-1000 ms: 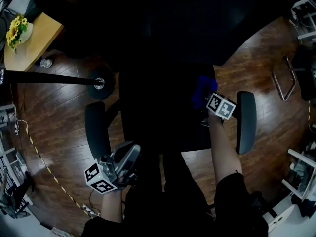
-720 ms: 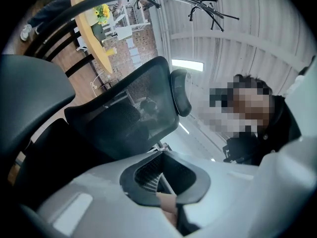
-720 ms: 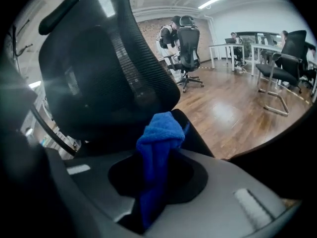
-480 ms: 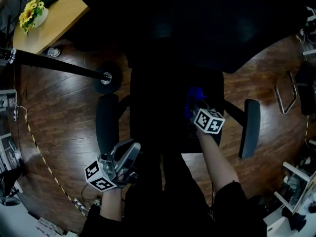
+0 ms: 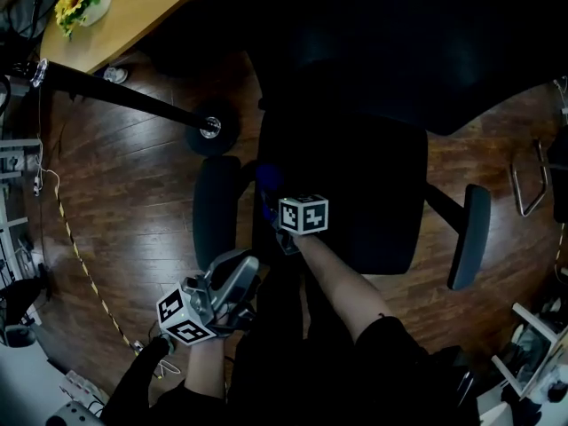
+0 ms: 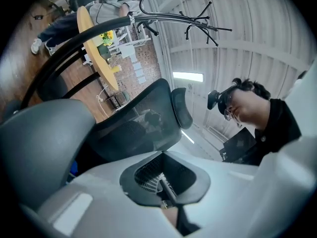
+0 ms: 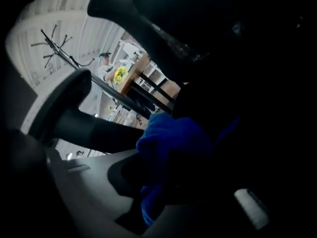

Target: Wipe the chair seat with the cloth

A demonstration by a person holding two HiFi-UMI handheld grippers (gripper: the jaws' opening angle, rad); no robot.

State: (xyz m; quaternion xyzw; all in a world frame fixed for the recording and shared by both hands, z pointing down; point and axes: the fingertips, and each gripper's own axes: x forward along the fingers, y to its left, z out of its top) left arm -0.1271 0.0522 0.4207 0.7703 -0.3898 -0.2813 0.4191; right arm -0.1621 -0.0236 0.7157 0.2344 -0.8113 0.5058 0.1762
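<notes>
The black chair seat (image 5: pixel 364 193) fills the middle of the head view. A blue cloth (image 5: pixel 269 178) lies bunched at the seat's left edge, beside the left armrest (image 5: pixel 215 211). My right gripper (image 5: pixel 275 200) is shut on that cloth, its marker cube just behind. In the right gripper view the blue cloth (image 7: pixel 173 143) sits pressed between the jaws against the dark seat. My left gripper (image 5: pixel 236 276) hangs off the chair below the left armrest, open and holding nothing. The left gripper view looks up at the mesh chair back (image 6: pixel 133 128).
The right armrest (image 5: pixel 468 238) juts out at the seat's right. A black stand pole and its round base (image 5: pixel 210 129) lie on the wood floor to the upper left. A wooden table (image 5: pixel 124 11) with yellow flowers (image 5: pixel 82 3) stands beyond it. A person (image 6: pixel 252 108) shows above.
My right gripper has dragged the blue cloth from the seat's right side across to its left edge. The left gripper has stayed low at the left.
</notes>
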